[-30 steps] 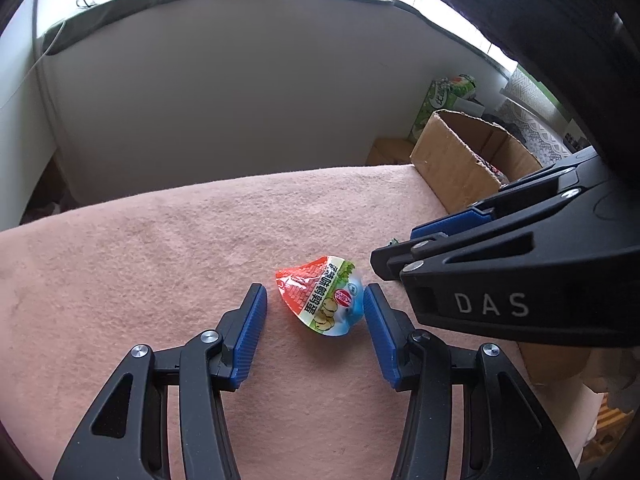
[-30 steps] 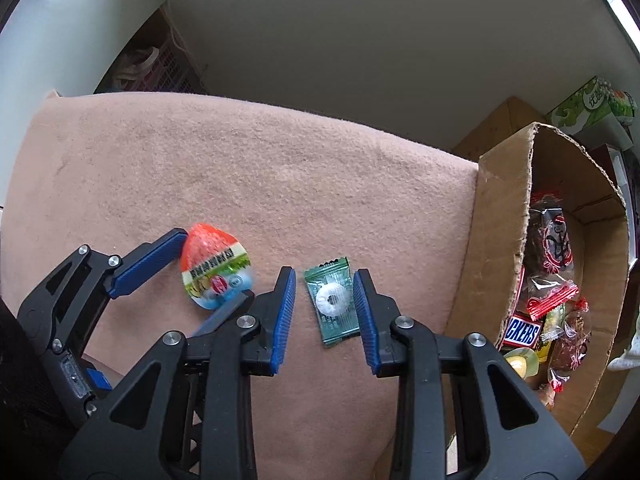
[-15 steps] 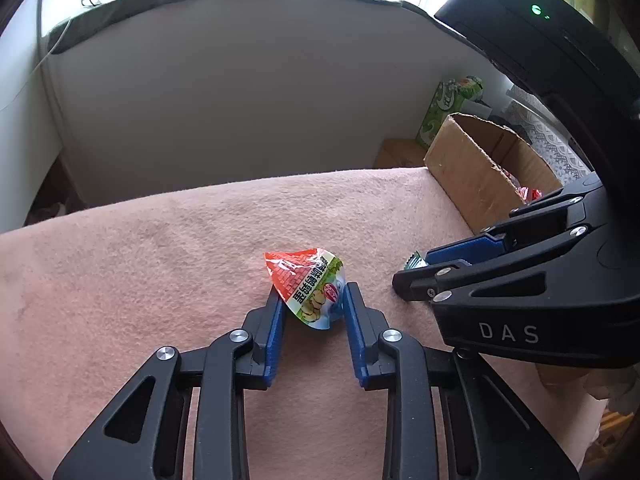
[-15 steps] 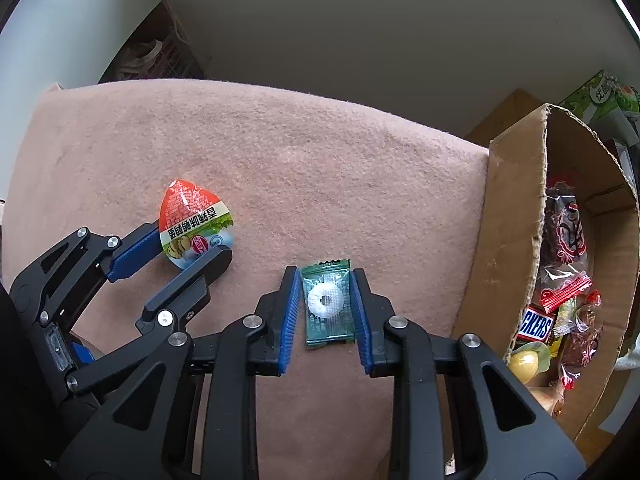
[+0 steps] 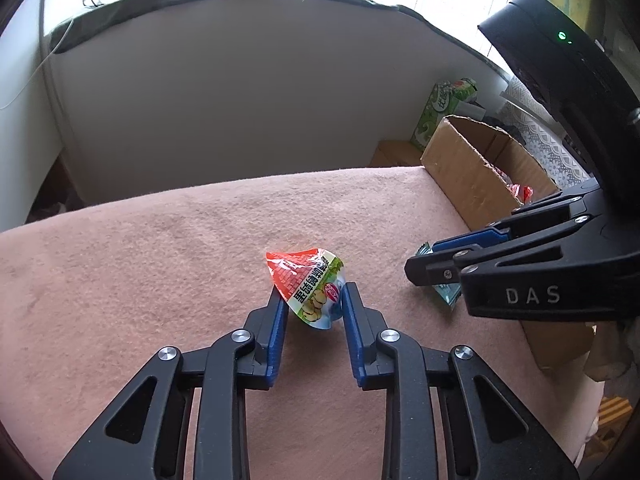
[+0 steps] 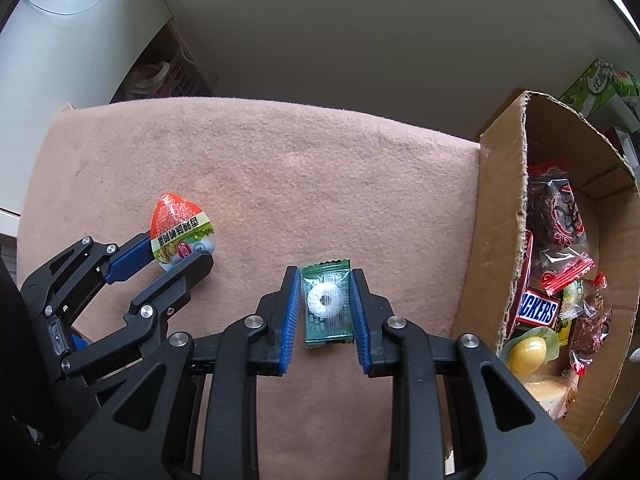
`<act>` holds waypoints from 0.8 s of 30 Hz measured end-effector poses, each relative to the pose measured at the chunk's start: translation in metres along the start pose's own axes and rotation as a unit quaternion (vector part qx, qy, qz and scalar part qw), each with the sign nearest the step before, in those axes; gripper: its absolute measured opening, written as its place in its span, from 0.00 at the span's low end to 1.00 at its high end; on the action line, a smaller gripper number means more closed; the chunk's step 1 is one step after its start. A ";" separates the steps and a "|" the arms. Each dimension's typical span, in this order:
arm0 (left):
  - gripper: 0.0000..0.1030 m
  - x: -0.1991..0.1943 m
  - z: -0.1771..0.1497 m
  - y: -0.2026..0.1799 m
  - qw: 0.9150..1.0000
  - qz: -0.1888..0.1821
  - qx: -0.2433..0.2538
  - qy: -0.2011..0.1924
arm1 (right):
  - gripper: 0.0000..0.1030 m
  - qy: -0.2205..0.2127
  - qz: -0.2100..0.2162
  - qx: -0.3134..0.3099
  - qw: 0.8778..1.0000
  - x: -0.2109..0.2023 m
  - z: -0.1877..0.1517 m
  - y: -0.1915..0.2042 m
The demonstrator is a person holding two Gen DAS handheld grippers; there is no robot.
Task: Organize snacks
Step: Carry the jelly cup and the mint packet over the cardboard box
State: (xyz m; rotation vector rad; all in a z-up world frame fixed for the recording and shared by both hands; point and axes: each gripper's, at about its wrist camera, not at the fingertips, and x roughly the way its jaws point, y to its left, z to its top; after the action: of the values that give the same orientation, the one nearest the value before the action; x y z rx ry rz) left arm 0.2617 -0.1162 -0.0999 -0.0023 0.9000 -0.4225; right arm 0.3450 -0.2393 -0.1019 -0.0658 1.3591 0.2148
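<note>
Nearest to me, my left gripper [image 5: 313,300] is clenched on the red-topped jelly cup [image 5: 310,286], tilted up off the pink cloth [image 5: 160,248]. My right gripper [image 6: 325,298] pinches the green mint candy [image 6: 326,304] between its pads, low over the cloth. Beyond, at the cloth's right edge, the cardboard box [image 6: 496,240] already holds a pile of snacks. I judge these two are the last pieces; both remain to be carried over and dropped in.
</note>
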 end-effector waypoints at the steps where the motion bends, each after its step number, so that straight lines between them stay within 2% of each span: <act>1: 0.25 -0.002 -0.001 0.002 1.000 -0.001 -0.003 -0.001 | 0.24 -0.004 0.004 0.001 1.000 -0.003 -0.002 -0.001; 15: 0.25 -0.052 -0.005 -0.007 0.999 0.004 0.012 -0.036 | 0.24 -0.048 0.046 -0.005 0.998 -0.055 -0.033 -0.002; 24: 0.25 -0.091 -0.004 -0.040 0.996 -0.009 0.043 -0.077 | 0.24 -0.083 0.072 -0.004 0.994 -0.106 -0.071 -0.012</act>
State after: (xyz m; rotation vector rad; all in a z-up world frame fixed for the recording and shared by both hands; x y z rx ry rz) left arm 0.1946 -0.1197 -0.0259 0.0346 0.7302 -0.4714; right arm 0.2586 -0.2753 -0.0150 0.0422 1.1977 0.3401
